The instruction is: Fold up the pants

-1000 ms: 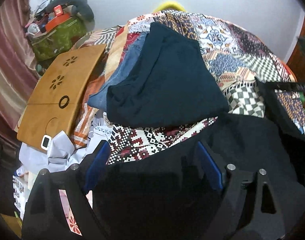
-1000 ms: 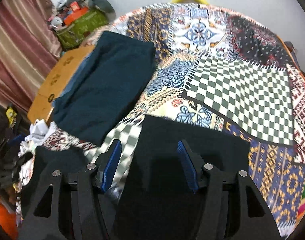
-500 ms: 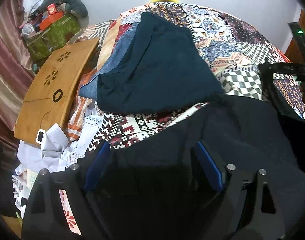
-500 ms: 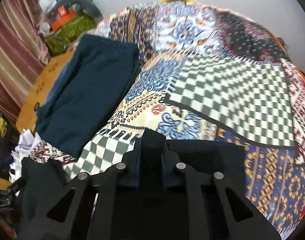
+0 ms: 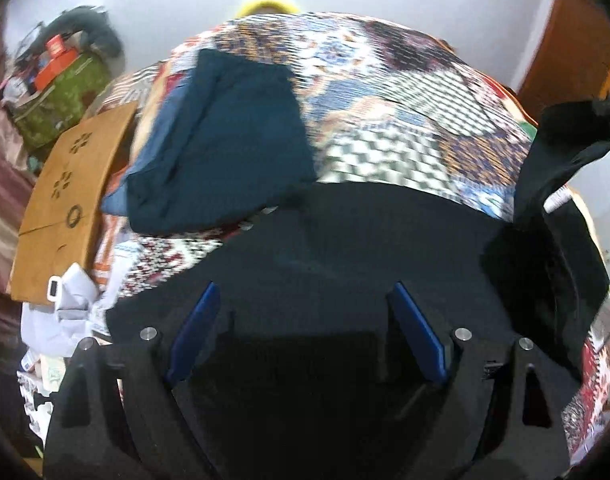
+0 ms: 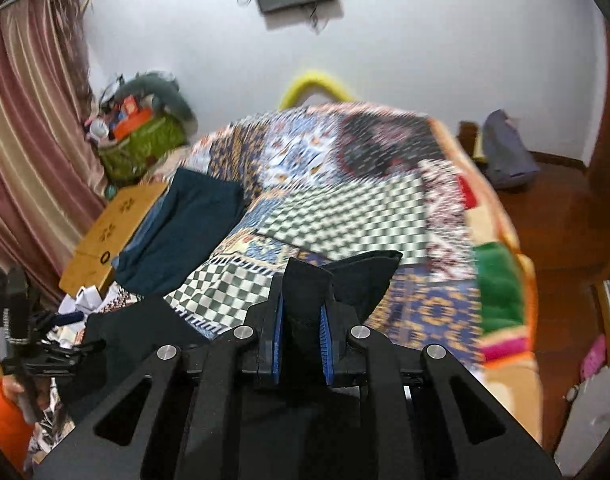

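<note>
Underneath everything lies a patchwork bedspread point(image 6: 345, 216) of checks and florals, with a white wall point(image 6: 425, 60) beyond, striped curtains point(image 6: 29, 152) far left and a wooden floor point(image 6: 561, 216) right. No writing is legible. Black pants point(image 5: 345, 248) lie near; the right gripper point(image 6: 301, 342) pinches a raised fold, while the left gripper point(image 5: 305, 336) hangs wide over them.

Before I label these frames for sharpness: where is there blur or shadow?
Left wrist view: patchwork quilt smeared, black pants nearly featureless in shadow between the left hand-held gripper's fingers. Right wrist view: quilt streaked, while the right hand-held gripper clamped on pants cloth stays sharp.
</note>
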Demonstrator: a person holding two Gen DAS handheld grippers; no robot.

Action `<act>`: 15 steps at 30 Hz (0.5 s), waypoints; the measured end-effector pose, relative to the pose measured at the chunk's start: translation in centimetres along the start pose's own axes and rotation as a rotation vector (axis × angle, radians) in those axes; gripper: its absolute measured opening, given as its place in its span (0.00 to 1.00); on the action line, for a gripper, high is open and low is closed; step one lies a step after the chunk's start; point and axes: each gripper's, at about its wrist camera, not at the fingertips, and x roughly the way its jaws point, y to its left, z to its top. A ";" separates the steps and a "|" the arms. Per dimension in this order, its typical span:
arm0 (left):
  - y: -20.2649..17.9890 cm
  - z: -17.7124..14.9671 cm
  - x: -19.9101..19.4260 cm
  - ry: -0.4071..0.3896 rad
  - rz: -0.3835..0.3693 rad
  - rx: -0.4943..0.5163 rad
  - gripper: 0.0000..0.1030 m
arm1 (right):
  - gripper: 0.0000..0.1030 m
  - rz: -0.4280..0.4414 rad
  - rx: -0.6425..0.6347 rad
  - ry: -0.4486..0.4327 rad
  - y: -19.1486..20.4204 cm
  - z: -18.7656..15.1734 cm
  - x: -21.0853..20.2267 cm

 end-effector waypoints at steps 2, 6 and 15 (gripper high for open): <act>-1.7 -0.3 0.1 0.013 -0.011 0.030 0.88 | 0.13 -0.007 0.012 -0.035 -1.0 -0.3 -2.5; -5.0 -1.2 0.3 0.045 -0.021 0.099 0.89 | 0.13 -0.026 0.035 -0.069 -2.9 -2.4 -6.0; -7.5 -3.3 0.6 0.054 0.038 0.168 0.92 | 0.13 -0.092 0.126 0.090 -7.3 -11.3 -5.1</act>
